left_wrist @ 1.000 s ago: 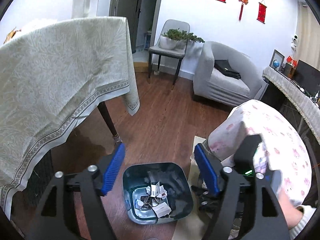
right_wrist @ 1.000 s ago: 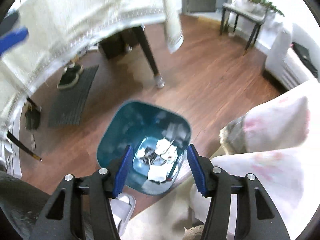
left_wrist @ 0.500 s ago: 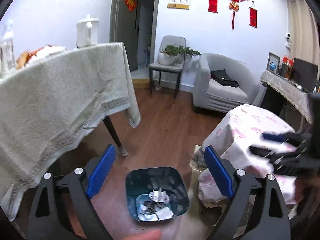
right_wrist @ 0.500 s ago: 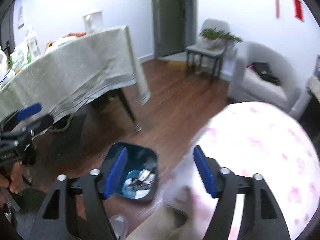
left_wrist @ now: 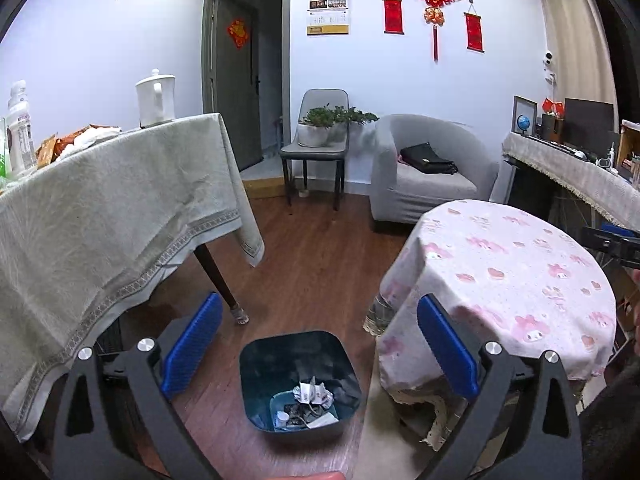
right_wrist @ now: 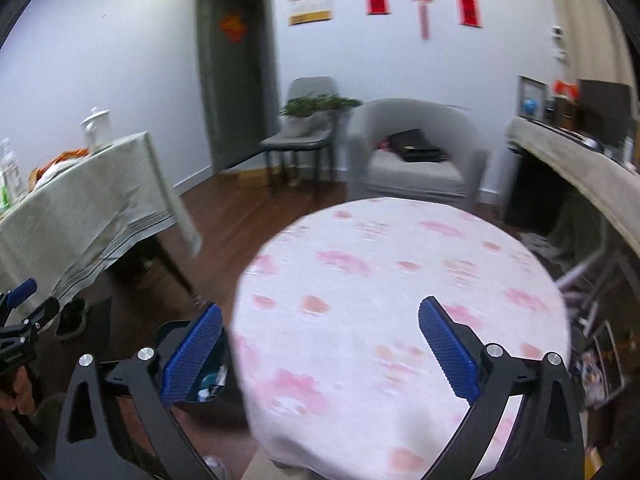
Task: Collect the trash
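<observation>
Left gripper [left_wrist: 318, 338]: I see its jaws spread wide, having just been opening, with nothing between the blue pads; it hangs above the bin, pointed down at the floor.
Right gripper [right_wrist: 320, 342]: my other tool is likewise gaping, its jaws also having just been opening, and empty; it hovers over the round table, and that view is blurred.
Bin [left_wrist: 298, 384]: I find the dark teal bin standing upright on the wooden floor, between the big table's leg and the round table, just beside the round table's hanging cloth.
Trash [left_wrist: 312, 394]: crumpled white paper and small scraps lie at the bottom of the bin; I cannot tell each piece apart.
Round table [left_wrist: 508, 276]: covered in a white cloth with pink prints, its top bare where I can see it.
Big table [left_wrist: 100, 216]: draped in a pale grey-green cloth, with a white kettle [left_wrist: 155, 98] near its far corner and a plastic bottle [left_wrist: 18, 128] plus some packets at the left edge.
Floor [left_wrist: 320, 256]: dark brown boards.
Armchair [left_wrist: 428, 176]: grey, against the far wall, with a black bag [left_wrist: 428, 159] on its seat.
Chair [left_wrist: 318, 144]: grey, beside the armchair, carrying a potted plant [left_wrist: 326, 128].
Wall: red hanging ornaments [left_wrist: 432, 4] above the armchair.
</observation>
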The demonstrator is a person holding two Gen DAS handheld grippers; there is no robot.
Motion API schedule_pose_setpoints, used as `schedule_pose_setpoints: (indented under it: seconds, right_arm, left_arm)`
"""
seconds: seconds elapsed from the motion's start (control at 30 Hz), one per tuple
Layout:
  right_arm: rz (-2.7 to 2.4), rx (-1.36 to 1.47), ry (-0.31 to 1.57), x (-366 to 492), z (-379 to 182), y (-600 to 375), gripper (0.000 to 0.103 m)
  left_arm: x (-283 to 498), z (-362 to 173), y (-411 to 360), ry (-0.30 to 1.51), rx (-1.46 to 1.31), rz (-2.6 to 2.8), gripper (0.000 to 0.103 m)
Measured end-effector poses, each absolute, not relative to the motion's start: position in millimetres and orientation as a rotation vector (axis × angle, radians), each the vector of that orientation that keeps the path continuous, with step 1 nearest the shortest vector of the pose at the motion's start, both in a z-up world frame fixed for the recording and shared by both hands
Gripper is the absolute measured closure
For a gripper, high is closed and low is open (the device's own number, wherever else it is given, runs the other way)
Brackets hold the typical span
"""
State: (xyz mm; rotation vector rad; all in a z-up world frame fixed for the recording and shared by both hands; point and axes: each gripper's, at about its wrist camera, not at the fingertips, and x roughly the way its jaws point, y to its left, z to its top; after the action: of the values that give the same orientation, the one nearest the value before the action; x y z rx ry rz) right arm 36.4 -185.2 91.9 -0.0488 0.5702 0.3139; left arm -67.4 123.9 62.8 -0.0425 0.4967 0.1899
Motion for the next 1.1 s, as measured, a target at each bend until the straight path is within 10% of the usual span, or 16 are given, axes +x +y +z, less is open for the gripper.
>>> schedule_pose_setpoints:
  seconds: [1.1]
  right_arm:
    - [0.36, -0.082, 0.501, -18, 59, -238, 0.004]
  left_arm:
    - [-68, 27, 87, 0.545, -0.009, 0.157, 0.004]
